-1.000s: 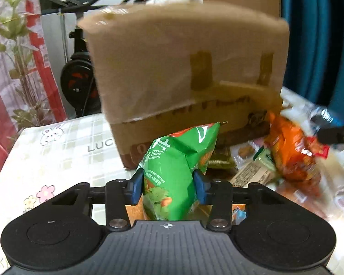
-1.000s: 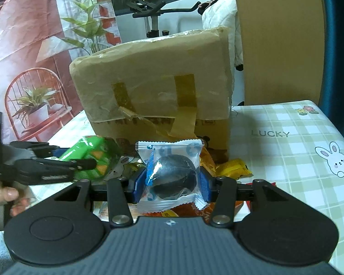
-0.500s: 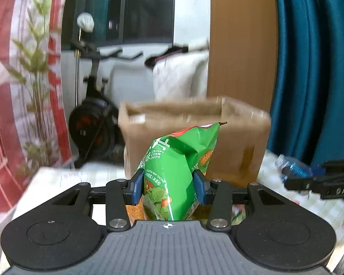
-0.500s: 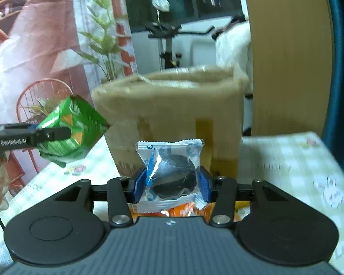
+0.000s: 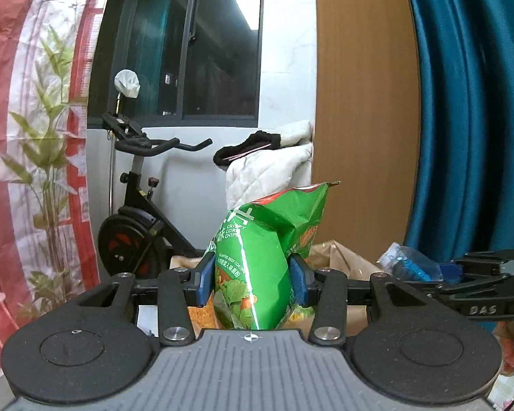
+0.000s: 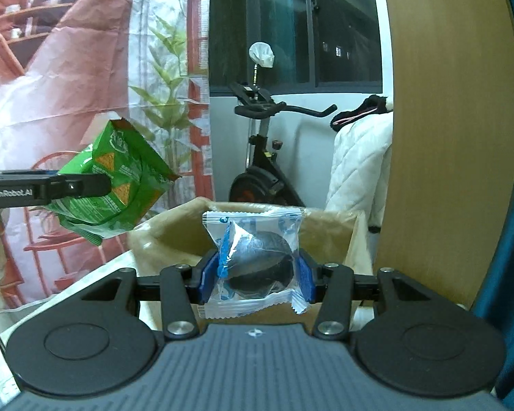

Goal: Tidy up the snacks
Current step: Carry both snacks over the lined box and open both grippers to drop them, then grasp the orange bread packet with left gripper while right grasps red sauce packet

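My left gripper (image 5: 253,281) is shut on a green corn chips bag (image 5: 264,260) and holds it upright above the open cardboard box (image 5: 339,257). My right gripper (image 6: 257,277) is shut on a clear and blue packet with a dark round snack (image 6: 257,260), held over the near rim of the box (image 6: 188,229). In the right wrist view the chips bag (image 6: 116,185) hangs at the left, above and beside the box. In the left wrist view the right gripper (image 5: 445,274) with its blue packet (image 5: 407,267) is at the right.
An exercise bike (image 5: 137,212) and a white quilted cover (image 5: 267,171) stand behind the box. A wooden panel (image 6: 445,137) and a teal curtain (image 5: 469,120) are at the right. A bit of tablecloth (image 6: 85,281) shows left of the box.
Both grippers have risen with their snacks from table level to above the box's open top. The loose snacks on the table have dropped out of view.
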The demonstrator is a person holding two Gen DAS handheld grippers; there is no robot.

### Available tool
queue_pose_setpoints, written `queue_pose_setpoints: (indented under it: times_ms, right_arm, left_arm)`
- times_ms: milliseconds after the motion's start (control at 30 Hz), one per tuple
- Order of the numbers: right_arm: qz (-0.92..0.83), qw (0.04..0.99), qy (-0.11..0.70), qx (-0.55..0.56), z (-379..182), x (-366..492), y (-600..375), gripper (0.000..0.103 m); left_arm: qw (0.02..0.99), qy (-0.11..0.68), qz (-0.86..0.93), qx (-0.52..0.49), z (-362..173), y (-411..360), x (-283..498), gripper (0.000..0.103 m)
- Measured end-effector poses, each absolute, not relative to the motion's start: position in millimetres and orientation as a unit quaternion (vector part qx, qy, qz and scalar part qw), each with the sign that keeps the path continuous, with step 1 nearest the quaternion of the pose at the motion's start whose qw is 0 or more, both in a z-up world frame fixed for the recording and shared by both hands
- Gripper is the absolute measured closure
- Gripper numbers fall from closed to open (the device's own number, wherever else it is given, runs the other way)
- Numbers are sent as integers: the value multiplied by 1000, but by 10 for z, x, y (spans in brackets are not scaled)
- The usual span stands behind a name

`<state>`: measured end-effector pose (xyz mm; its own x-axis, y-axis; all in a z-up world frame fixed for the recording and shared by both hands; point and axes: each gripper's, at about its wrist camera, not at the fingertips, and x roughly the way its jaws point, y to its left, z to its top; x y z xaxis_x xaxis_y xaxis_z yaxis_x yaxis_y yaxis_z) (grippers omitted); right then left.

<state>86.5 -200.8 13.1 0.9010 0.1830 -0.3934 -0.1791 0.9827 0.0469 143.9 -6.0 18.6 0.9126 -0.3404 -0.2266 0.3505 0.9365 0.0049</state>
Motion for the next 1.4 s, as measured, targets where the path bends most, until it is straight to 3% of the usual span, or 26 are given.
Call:
queue_pose_setpoints:
  times_ms: [500, 600, 633, 667, 700, 867, 1400]
  right_arm:
    - [50, 961, 274, 6, -312, 2047, -2152, 53]
    - [37, 957, 288, 16, -369, 2094, -2217, 49]
    - [37, 957, 288, 18, -371, 2075, -2234, 45]
    - [37, 957, 287, 18, -363, 2054, -2240, 34]
    - [36, 957, 286, 17, -358, 2030, -2245, 31]
    - [44, 956, 287, 26, -293, 1876, -2249, 30]
    - [67, 957, 278, 40, -213, 1090, -2179, 19]
  left_arm:
    - [965, 212, -156, 3, -83, -363, 2591, 51]
    - [959, 229, -164, 15, -153, -326, 2565, 40]
    - [959, 227, -167, 16, -154, -313, 2511, 32]
    - [960, 224, -169, 17, -155, -287, 2469, 27]
    - [960, 222, -167, 18, -155, -265, 2436, 26]
    - [961, 227, -155, 23, -92, -202, 2331, 19]
    - [967, 230, -108, 33, -98, 52, 1468, 18]
